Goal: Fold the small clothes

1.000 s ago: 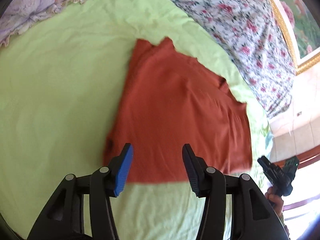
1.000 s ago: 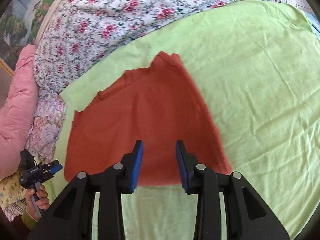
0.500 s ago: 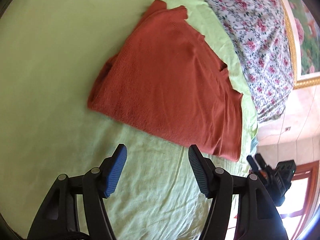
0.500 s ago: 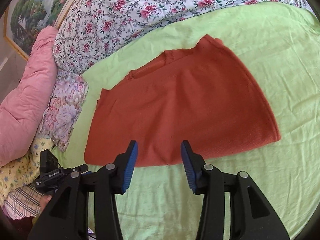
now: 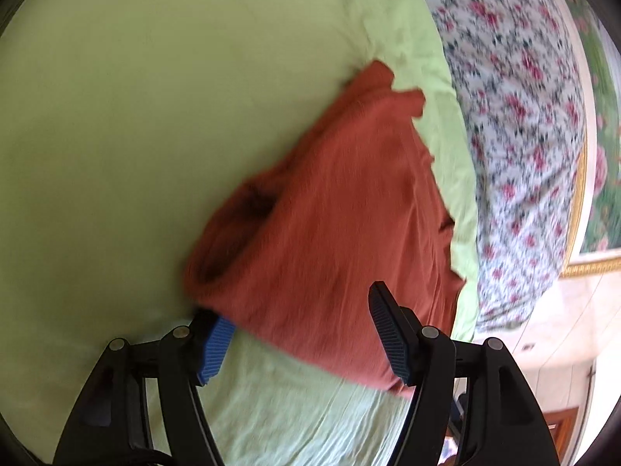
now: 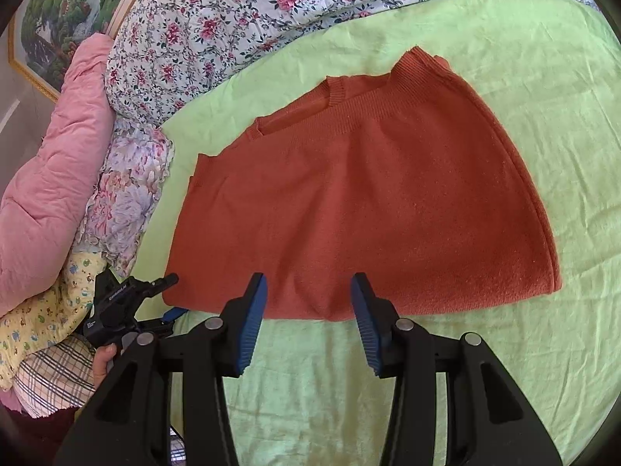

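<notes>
Two covers make up the surface: a lime-green sheet (image 6: 446,380) spread across the bed, and a floral quilt (image 6: 240,19) bunched along its far edge. Behind the quilt a gold-framed landscape painting (image 6: 50,27) hangs on the wall. A pink padded comforter (image 6: 46,178) and a ruffled flowered pillow (image 6: 124,194) lie past the sheet's left edge in the right wrist view.

On the sheet, close to the quilt side, lies the rust-red knitted sweater (image 6: 349,202), folded, with its ribbed neckline toward the quilt. The right gripper (image 6: 308,326) hangs at the sweater's near hem, jaws partly apart, nothing between them. The left gripper (image 5: 300,336) sits at the sweater's corner nearest the sheet's left edge, jaws opening; the hem lies between them, and its blue pad (image 5: 215,343) is half hidden under the cloth.

Motion blurs the left wrist view, so whether the pads touch the knit cannot be told.
</notes>
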A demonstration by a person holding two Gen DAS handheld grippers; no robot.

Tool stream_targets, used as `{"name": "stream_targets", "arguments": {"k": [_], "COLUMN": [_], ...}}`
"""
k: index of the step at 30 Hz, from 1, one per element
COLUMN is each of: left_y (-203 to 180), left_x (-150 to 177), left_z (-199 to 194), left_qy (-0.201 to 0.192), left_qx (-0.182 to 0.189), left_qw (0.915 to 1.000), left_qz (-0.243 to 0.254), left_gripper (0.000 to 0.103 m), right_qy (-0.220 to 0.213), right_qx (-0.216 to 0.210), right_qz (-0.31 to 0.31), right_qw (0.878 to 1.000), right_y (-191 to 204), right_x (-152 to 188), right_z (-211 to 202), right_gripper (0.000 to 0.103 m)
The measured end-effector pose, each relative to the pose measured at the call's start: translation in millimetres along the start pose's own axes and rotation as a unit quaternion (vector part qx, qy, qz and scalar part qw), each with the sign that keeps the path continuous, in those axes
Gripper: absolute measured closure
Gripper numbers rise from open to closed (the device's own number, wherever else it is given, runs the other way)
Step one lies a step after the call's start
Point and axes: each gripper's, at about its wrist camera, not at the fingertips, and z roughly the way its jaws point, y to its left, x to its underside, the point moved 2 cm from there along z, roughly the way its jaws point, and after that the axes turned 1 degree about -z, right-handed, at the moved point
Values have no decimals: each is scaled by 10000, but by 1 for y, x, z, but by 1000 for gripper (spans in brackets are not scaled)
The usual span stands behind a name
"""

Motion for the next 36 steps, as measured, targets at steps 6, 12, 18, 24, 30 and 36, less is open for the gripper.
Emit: {"name": "stream_targets", "arguments": {"k": [6, 12, 18, 24, 30, 36], "left_y": [-14, -43, -135, -207, -219, -217], "left_x": [-9, -12, 19, 76, 131, 139], "left_z": [3, -6, -7, 36, 102, 112], "left_qy": [-285, -449, -450, 162, 1013, 1088], "left_qx": [-217, -349, -45, 428, 385, 279], "left_qw": [9988, 9923, 9667, 9393, 9169, 9151], "left_qz": [343, 1104, 2518, 3402, 3840, 3872], "left_gripper": [65, 96, 98, 98, 98, 98], "right_qy": [74, 84, 76, 33, 192, 753], "right_qx": [-65, -122, -241, -471, -993, -1364], "right_qz": [47, 56, 116, 329, 511, 555], "right_qw": [9999, 9999, 9996, 9983, 9936, 9862], "right_y": [-12, -21, -36, -51, -64, -57], "right_x": [-12, -27, -48, -73, -97, -112], "right_z": [7, 12, 19, 25, 36, 85], "right_gripper": [57, 57, 57, 57, 57, 57]}}
